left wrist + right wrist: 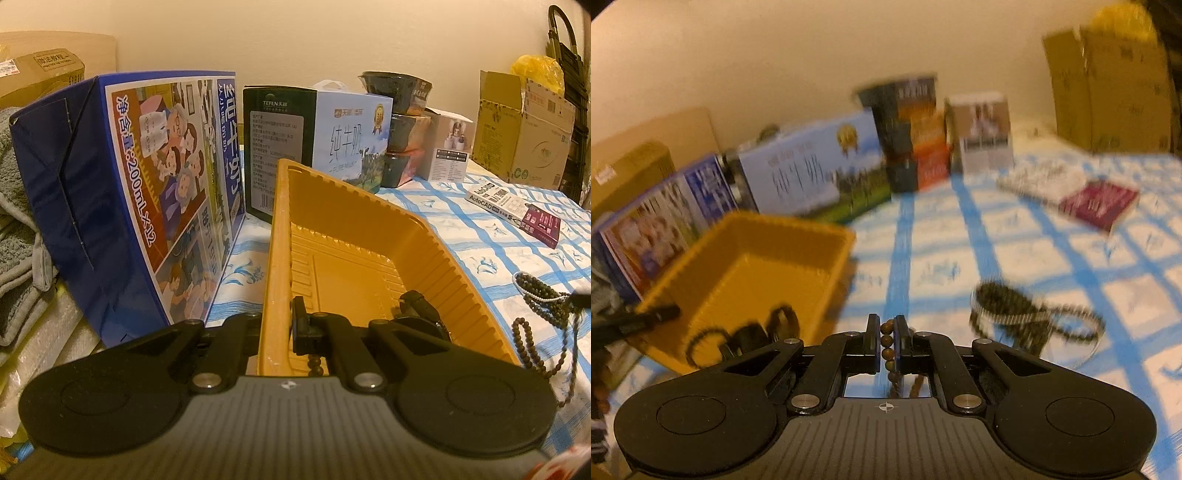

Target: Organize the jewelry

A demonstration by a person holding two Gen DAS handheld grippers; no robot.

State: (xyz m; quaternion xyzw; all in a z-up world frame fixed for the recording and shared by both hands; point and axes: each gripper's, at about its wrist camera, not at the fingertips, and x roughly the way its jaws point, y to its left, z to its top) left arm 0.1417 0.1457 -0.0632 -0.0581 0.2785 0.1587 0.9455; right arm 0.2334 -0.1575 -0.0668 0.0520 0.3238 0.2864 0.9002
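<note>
You are working over the blue-checked tablecloth (480,236), where your left gripper (291,325) is clenching the near left wall of the yellow tray (369,229), tilting it. Your right gripper (886,339) is grasping a brown bead strand (887,350) just right of that tray, while more dark bead bracelets (1008,306) are lying on the cloth nearby.
</note>
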